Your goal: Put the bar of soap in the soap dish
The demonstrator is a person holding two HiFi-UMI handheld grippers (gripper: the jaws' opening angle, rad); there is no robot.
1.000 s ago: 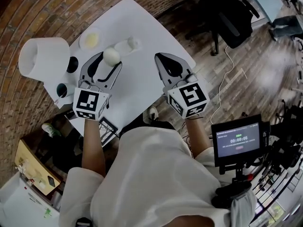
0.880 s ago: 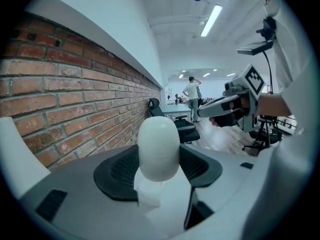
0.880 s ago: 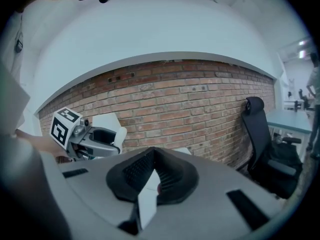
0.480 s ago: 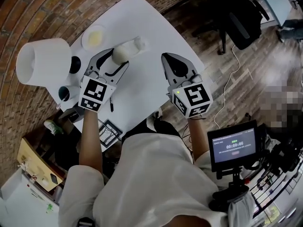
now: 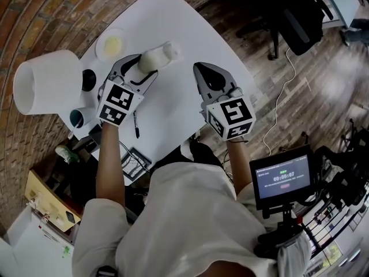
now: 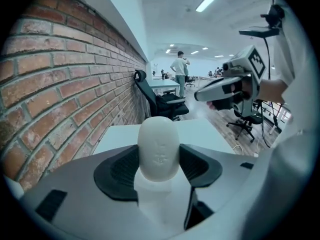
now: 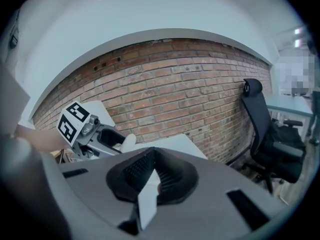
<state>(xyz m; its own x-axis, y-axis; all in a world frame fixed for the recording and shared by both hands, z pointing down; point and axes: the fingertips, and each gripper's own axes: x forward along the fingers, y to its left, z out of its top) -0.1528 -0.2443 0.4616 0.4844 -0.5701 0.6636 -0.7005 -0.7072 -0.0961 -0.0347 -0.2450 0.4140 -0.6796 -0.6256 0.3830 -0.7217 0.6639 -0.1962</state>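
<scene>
A white oval bar of soap [image 5: 148,62] is held above the white table [image 5: 173,103], and my left gripper [image 5: 144,67] is shut on it. In the left gripper view the soap [image 6: 158,144] stands up between the dark pads [image 6: 117,170]. A small round white dish [image 5: 111,44] with a yellowish inside sits on the table, to the left of the soap and slightly farther away. My right gripper [image 5: 203,75] hovers over the table's right part, shut with nothing in it [image 7: 150,180]. From the right gripper view I see the left gripper [image 7: 97,133] with the soap [image 7: 128,143].
A small white object [image 5: 170,51] lies on the table just beyond the soap. A large white cylinder [image 5: 43,88] and two dark cups [image 5: 87,78] [image 5: 77,118] stand at the table's left. A pen [image 5: 136,124] lies near the front edge. A brick wall [image 6: 60,84] borders the table.
My left gripper has carried the soap farther across the table, toward the small white object. The right gripper has barely moved.
</scene>
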